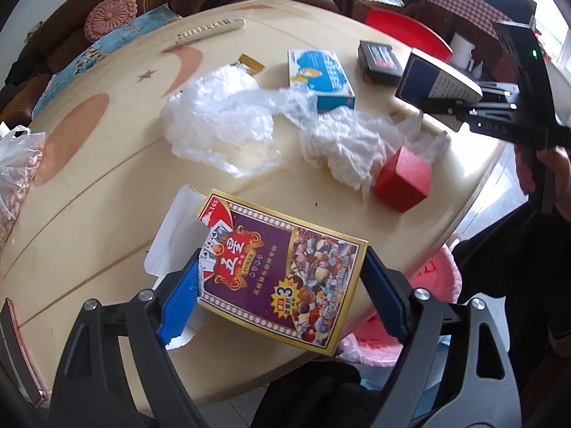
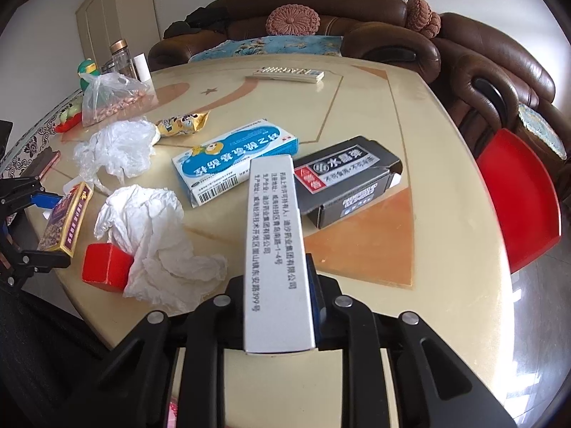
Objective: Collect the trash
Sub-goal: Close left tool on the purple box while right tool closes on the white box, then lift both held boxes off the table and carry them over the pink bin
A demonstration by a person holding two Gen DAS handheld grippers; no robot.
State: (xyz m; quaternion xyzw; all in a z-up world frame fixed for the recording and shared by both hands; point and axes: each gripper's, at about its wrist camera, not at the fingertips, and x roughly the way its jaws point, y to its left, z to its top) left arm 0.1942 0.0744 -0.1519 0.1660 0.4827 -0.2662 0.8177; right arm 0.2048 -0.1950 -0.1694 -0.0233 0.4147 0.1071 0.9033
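Playing-card box reads "YONJI", "3"; black box reads "水晶莱".

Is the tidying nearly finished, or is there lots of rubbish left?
Early days. In hand: the left gripper holds a playing-card box, the right gripper a grey carton. Left on the table: crumpled tissue, plastic bag, red box, blue box, black box.

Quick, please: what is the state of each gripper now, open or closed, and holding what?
Left gripper: closed on the playing card box, by the table's edge.
Right gripper: closed on the grey-white box, held above the table.
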